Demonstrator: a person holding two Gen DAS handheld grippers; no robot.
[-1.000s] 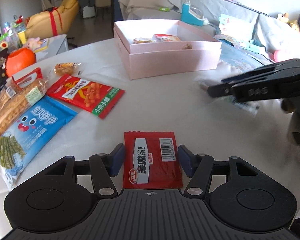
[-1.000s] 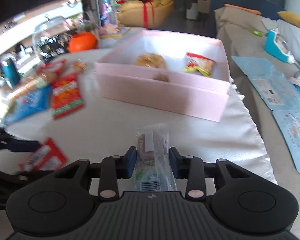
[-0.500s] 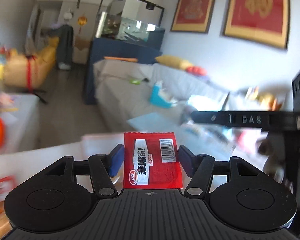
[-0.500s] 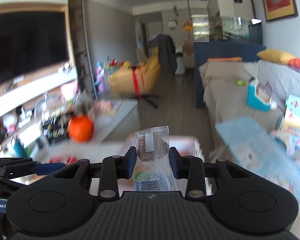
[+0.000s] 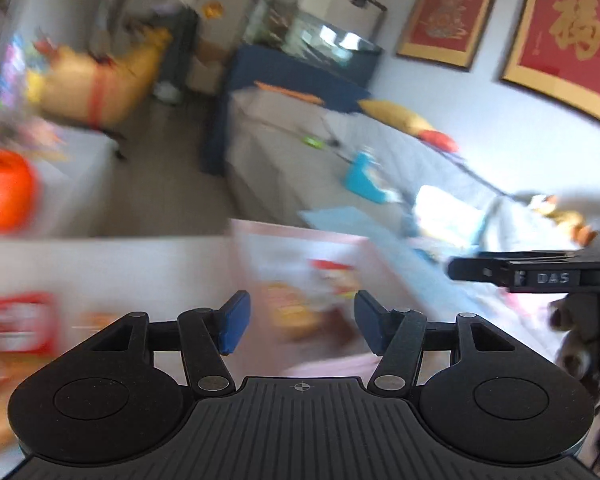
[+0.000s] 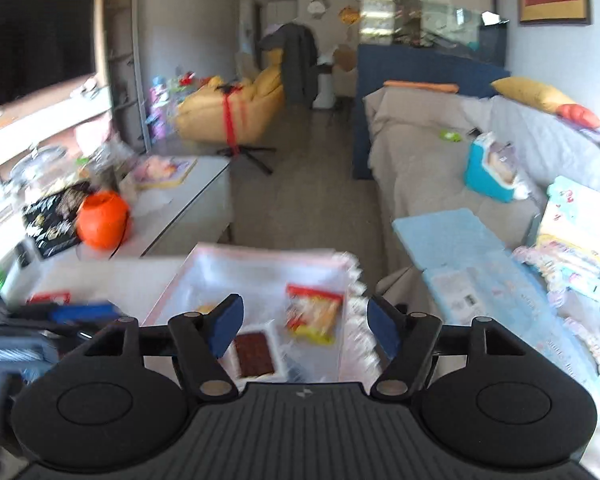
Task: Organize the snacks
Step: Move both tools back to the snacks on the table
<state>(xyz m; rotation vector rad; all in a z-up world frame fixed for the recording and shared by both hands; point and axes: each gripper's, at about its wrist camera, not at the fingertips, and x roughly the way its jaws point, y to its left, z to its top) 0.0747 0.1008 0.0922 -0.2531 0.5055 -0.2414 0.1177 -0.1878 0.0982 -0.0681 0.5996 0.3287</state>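
Observation:
Both grippers hang over the pink box [image 5: 300, 234] [image 6: 260, 251] on the white table [image 5: 100, 264]. My left gripper [image 5: 302, 324] is open, its jaws closing a little with nothing between the blue pads. Blurred snacks [image 5: 292, 308] lie in the box under it. My right gripper [image 6: 304, 330] is opening and grips nothing. Below its jaws a packet with a dark brown-red face [image 6: 256, 354] lies in the box, beside a red and yellow packet [image 6: 314, 314]. The right gripper [image 5: 458, 270] shows side-on in the left wrist view. The left gripper [image 6: 80, 312] shows in the right wrist view.
A red snack packet [image 5: 16, 320] [image 6: 50, 298] lies on the table left of the box. An orange round thing [image 6: 102, 220] sits on a low side table. A grey sofa [image 6: 420, 160] with blue sheets and packets runs along the right.
The red packet has left my left gripper and the clear cookie packet has left my right gripper, whose jaws have spread. Both hands rose and now look down into the box.

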